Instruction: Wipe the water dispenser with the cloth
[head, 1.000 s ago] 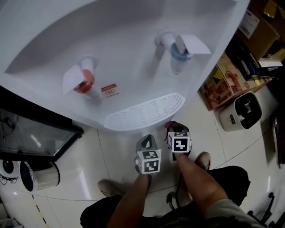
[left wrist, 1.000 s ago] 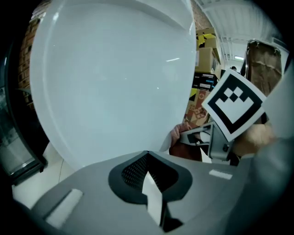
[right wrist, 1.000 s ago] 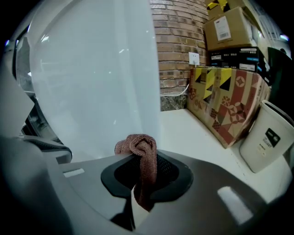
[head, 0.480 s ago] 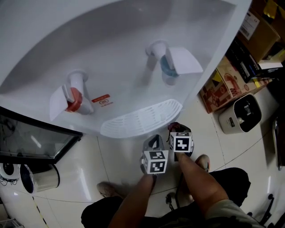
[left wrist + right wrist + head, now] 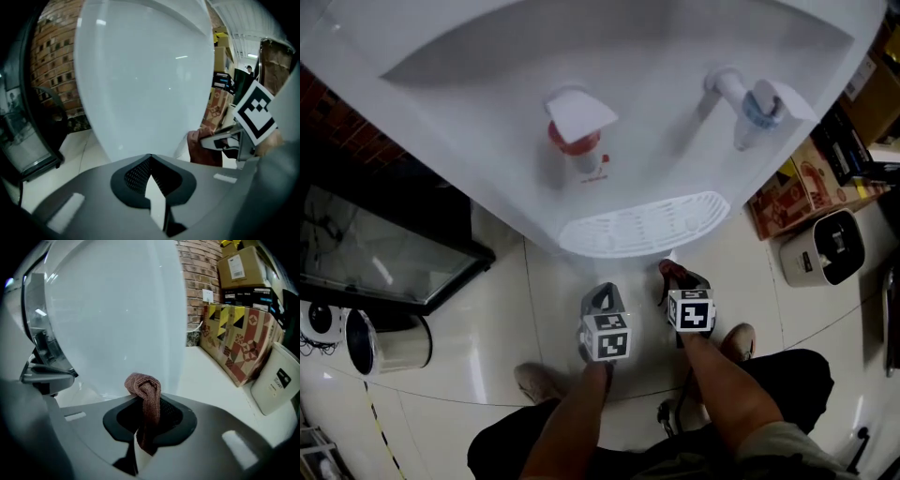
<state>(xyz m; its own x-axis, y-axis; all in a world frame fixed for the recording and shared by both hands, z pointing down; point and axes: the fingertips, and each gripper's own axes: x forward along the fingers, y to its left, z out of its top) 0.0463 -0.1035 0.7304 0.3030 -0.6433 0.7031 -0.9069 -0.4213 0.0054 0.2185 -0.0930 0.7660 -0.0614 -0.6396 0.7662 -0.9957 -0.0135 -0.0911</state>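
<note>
While right hand-held gripper point(image 5: 143, 405) clamps cloth point(image 5: 143, 384), left hand-held gripper point(image 5: 150, 160) seemingly closed, empty.

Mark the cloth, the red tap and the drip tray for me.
cloth point(image 5: 144, 392): right gripper view, on the folded bunch above the jaws.
red tap point(image 5: 574, 139): head view, on its red collar under the white lever.
drip tray point(image 5: 649, 225): head view, on the slotted white grille.

Nothing here can actually be read: the white label point(image 5: 237, 268) on the brown cardboard box point(image 5: 251, 258) and the small white sign point(image 5: 208, 296) on the brick wall point(image 5: 197, 268) are too blurred.
</note>
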